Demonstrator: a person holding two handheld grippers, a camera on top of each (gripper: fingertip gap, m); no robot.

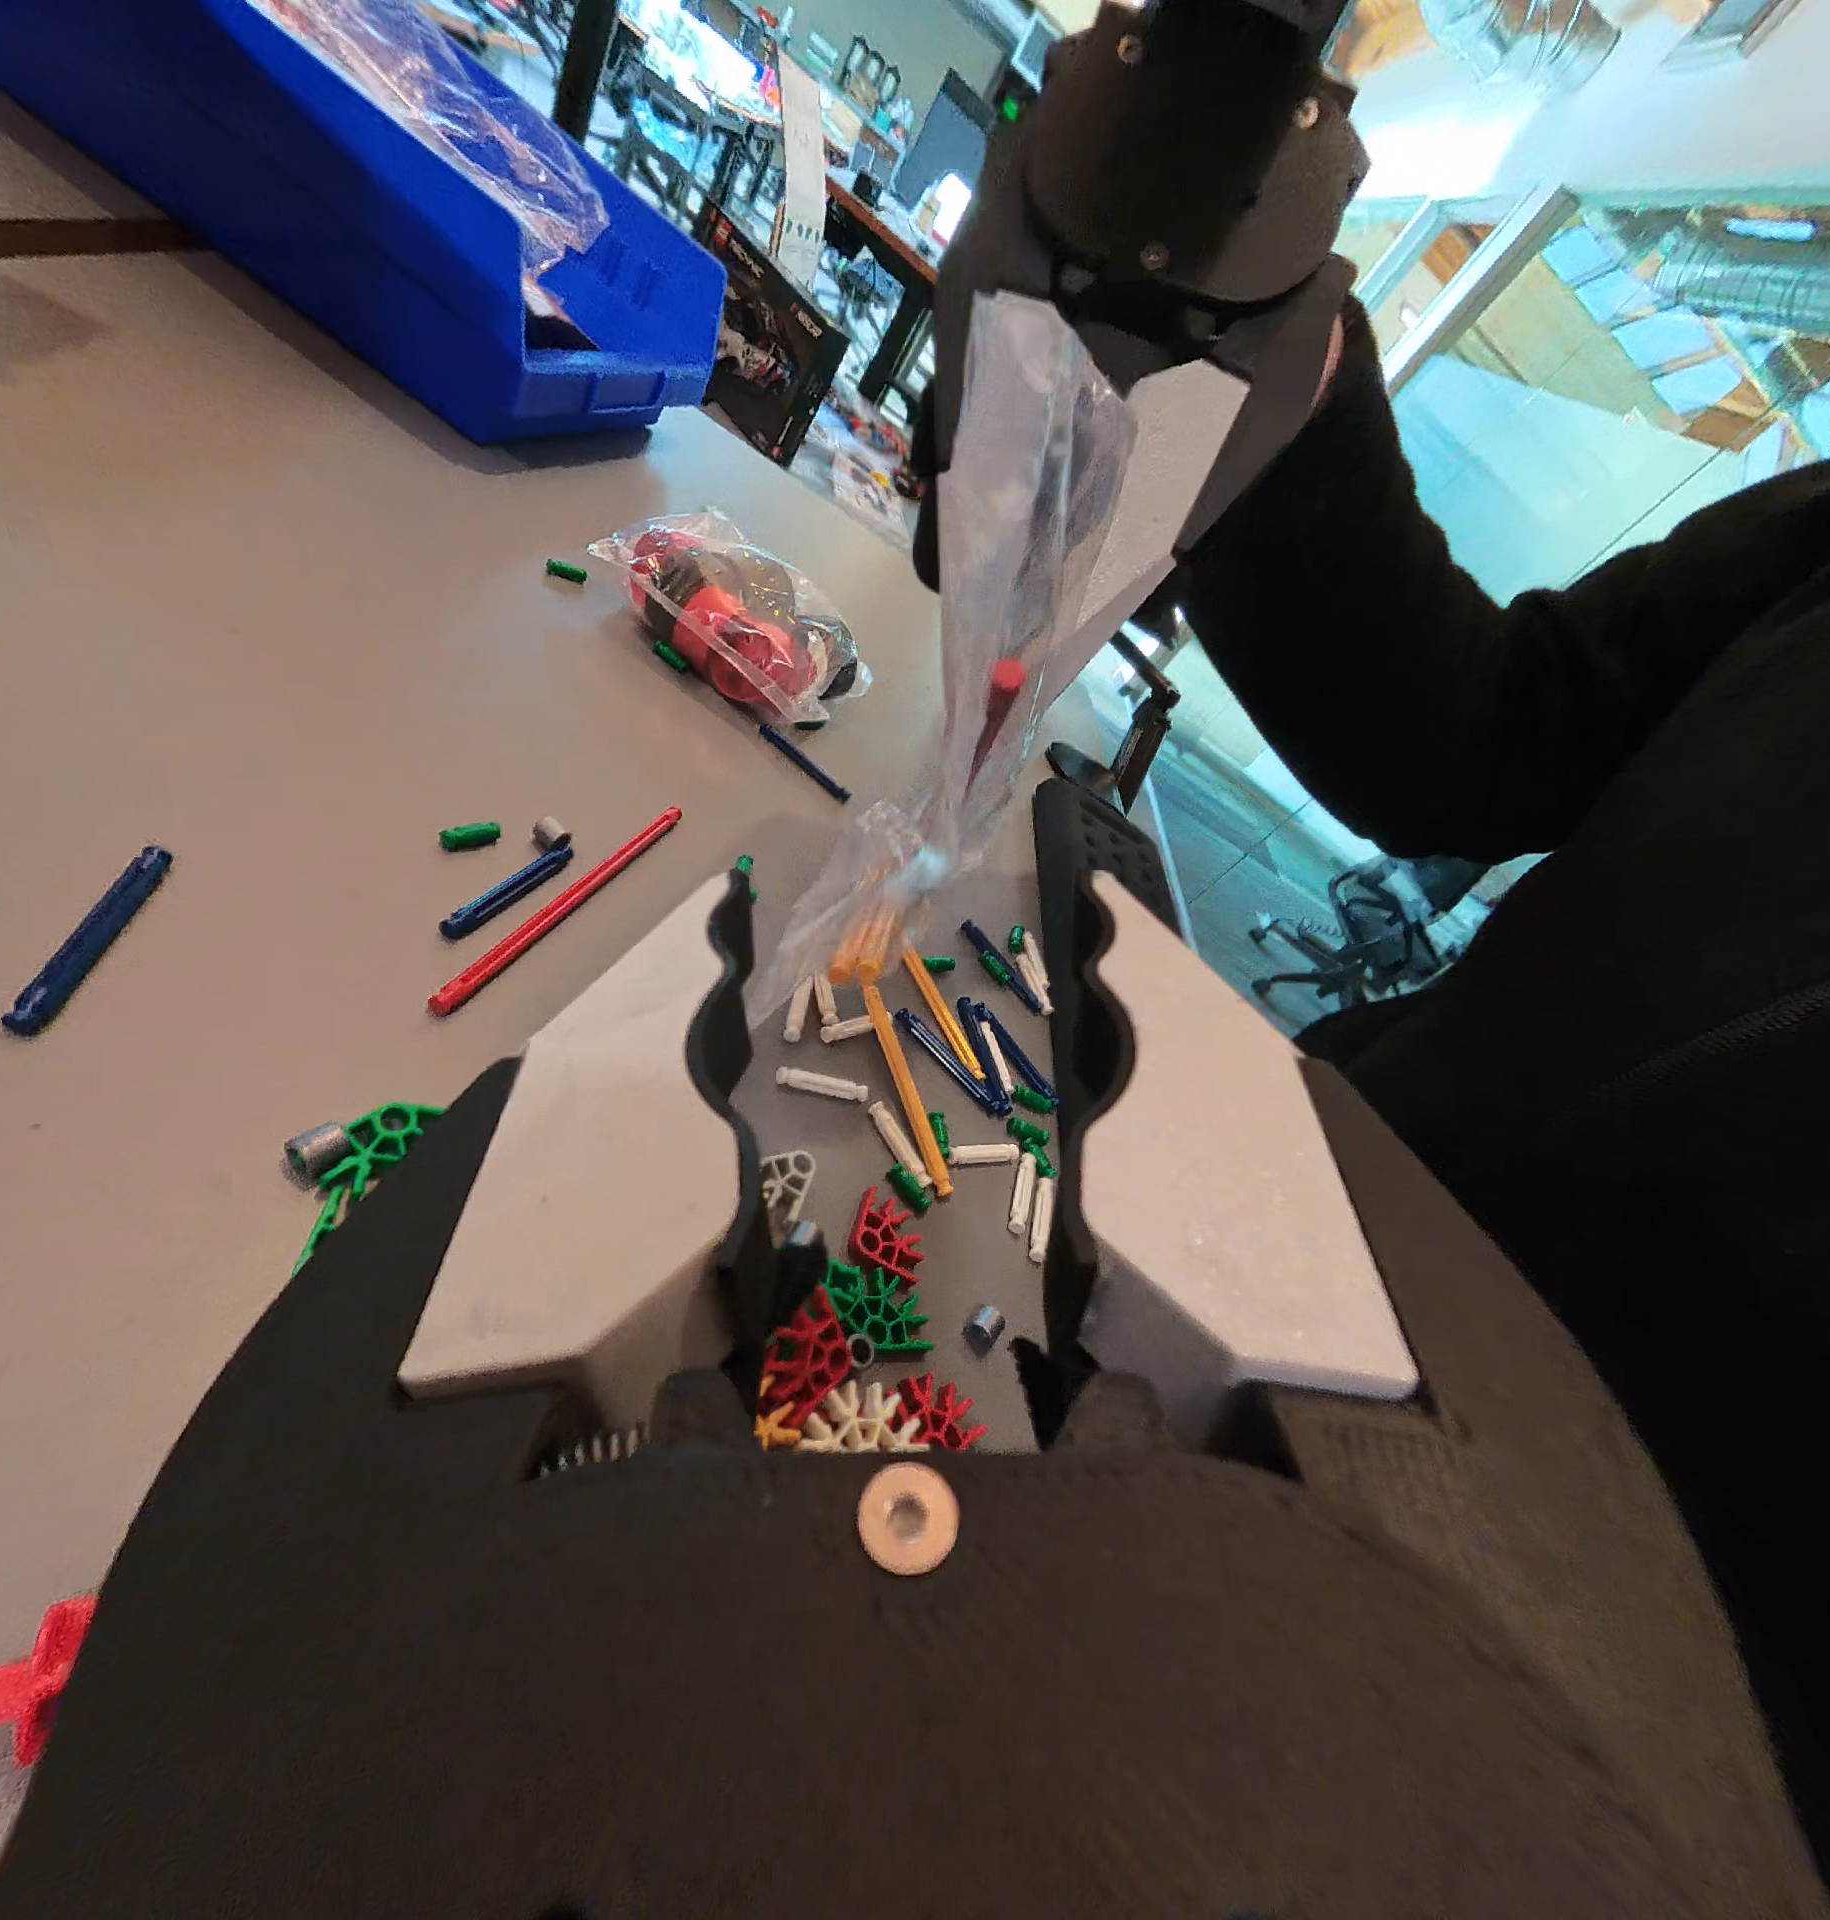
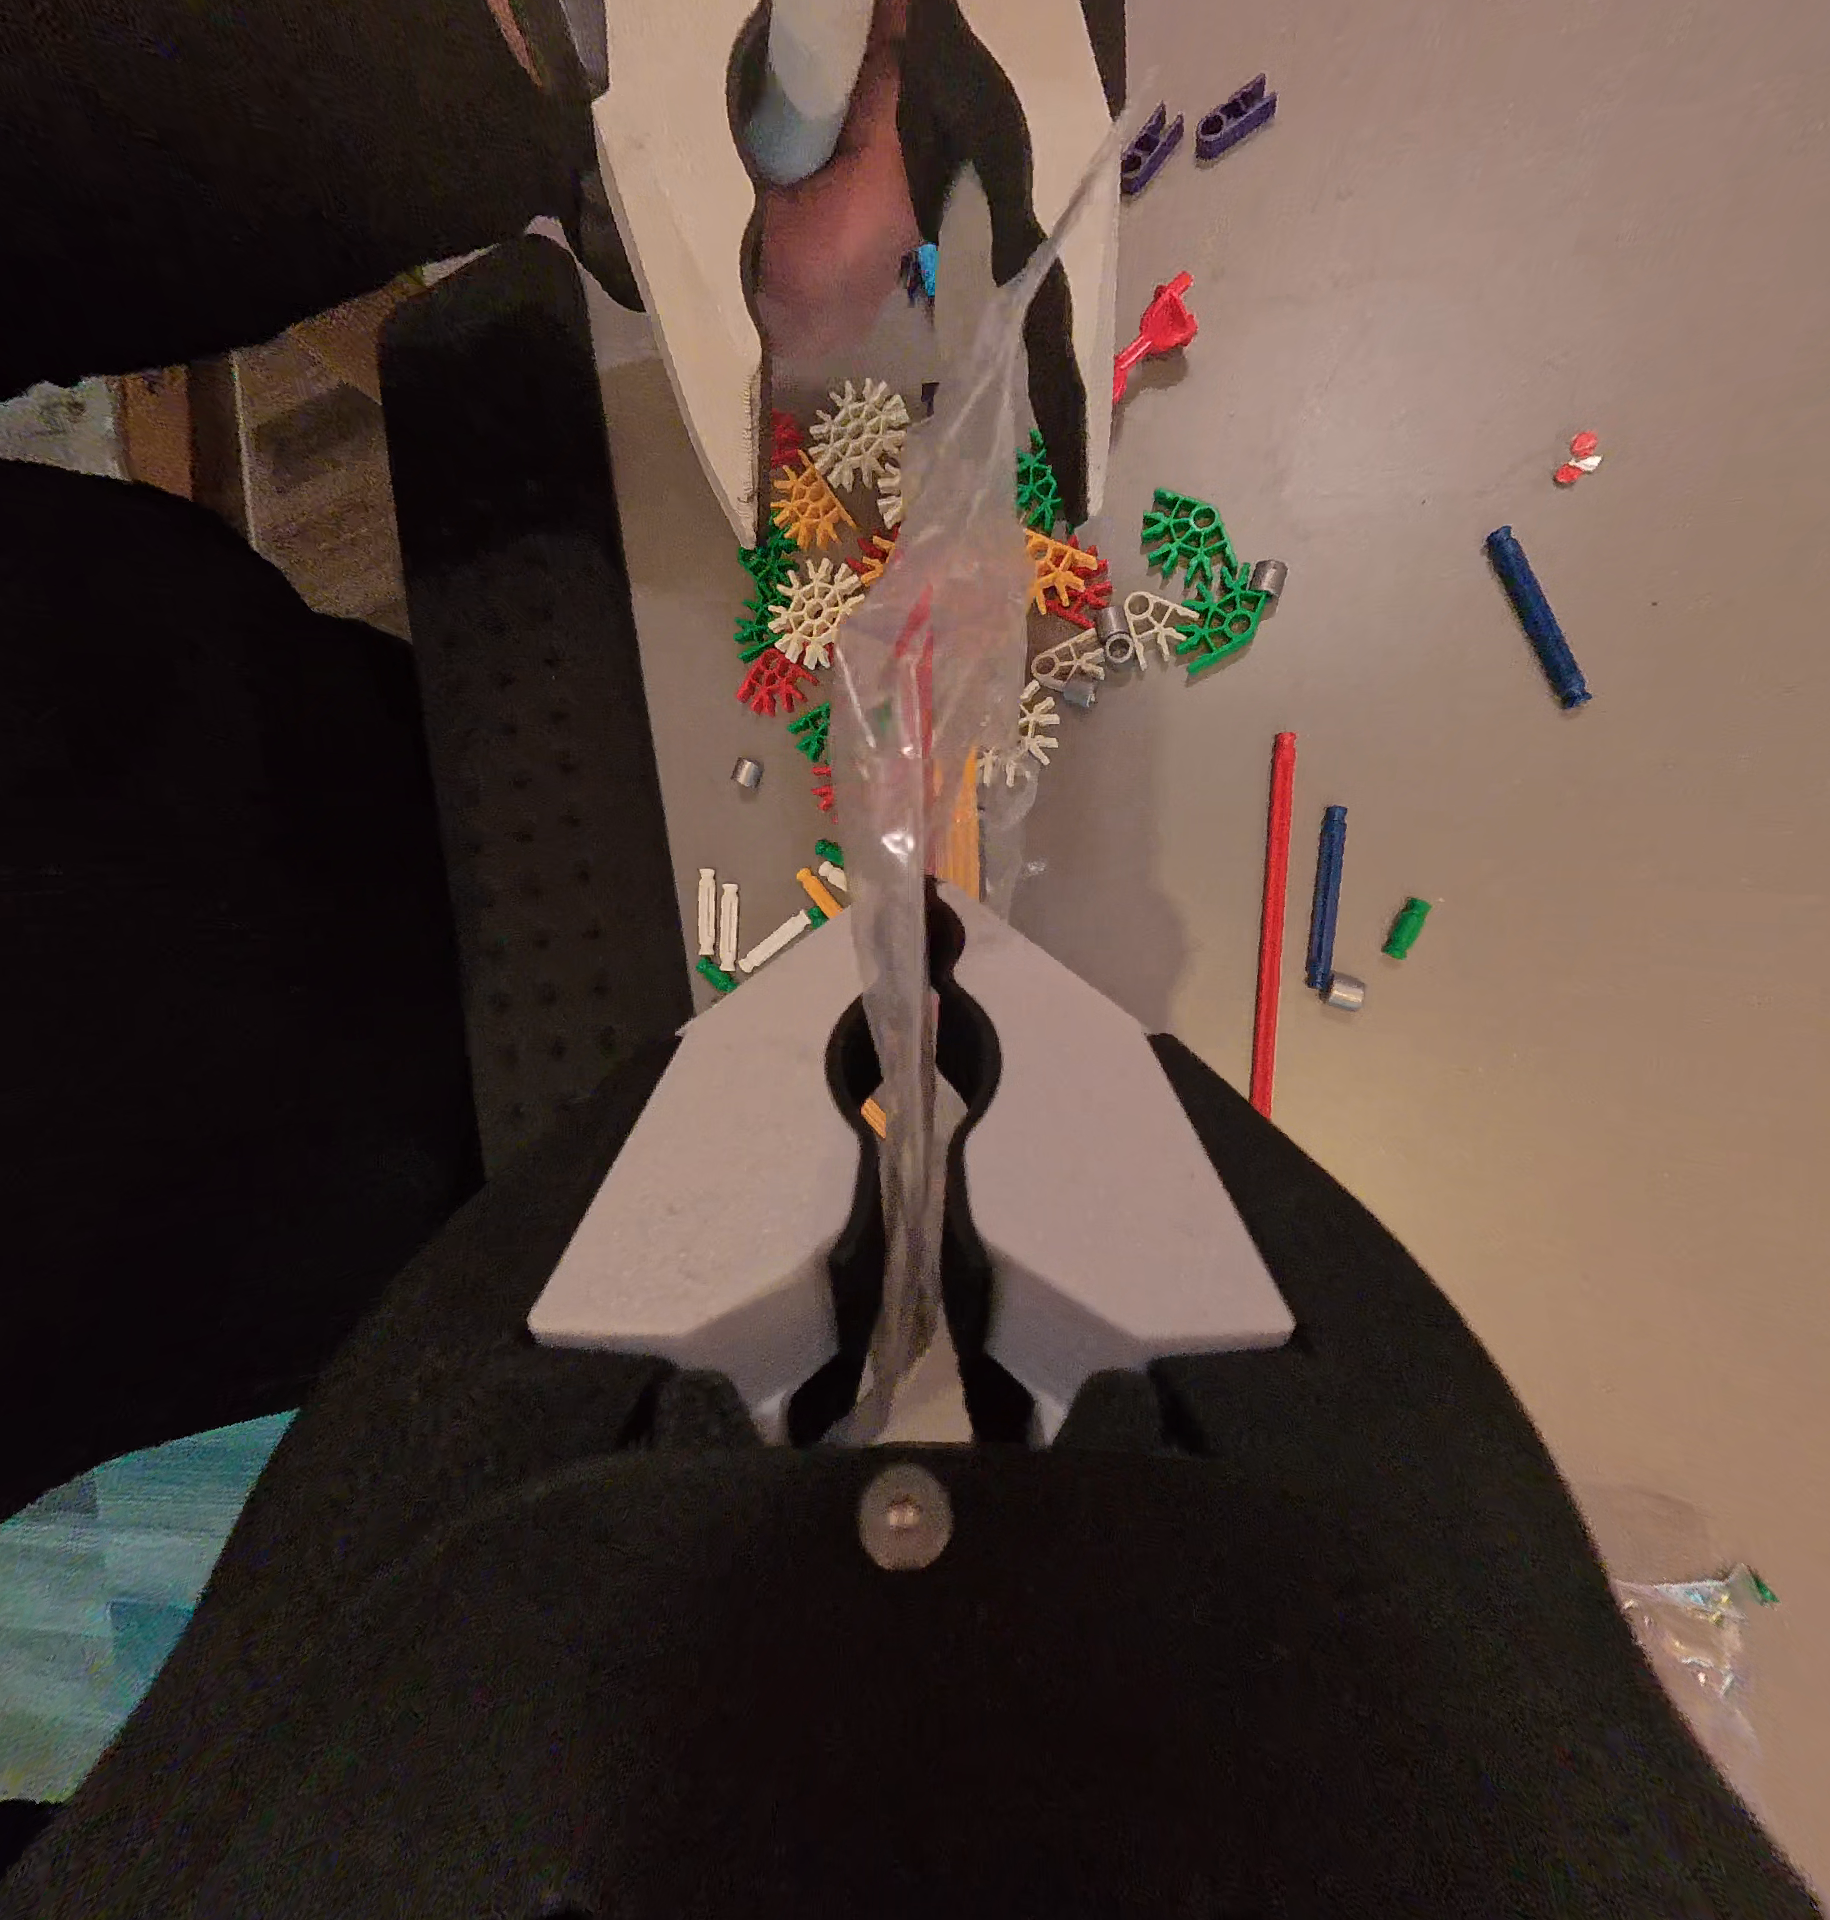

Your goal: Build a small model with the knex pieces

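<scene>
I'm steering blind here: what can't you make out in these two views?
- Clear plastic bag contents: right wrist view, crumpled film blurs the rods inside.
- Blue bin interior: left wrist view, wall and plastic wrap hide it.
- Connector pile near end: left wrist view, left gripper body covers it.

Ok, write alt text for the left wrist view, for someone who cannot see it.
The right hand-held gripper, shut on a clear plastic bag, holds it above a grey table, with yellow rods at the bag's lower end. The left hand-held gripper is open below it, over scattered toy building rods and connectors. A blue bin stands behind.
</scene>
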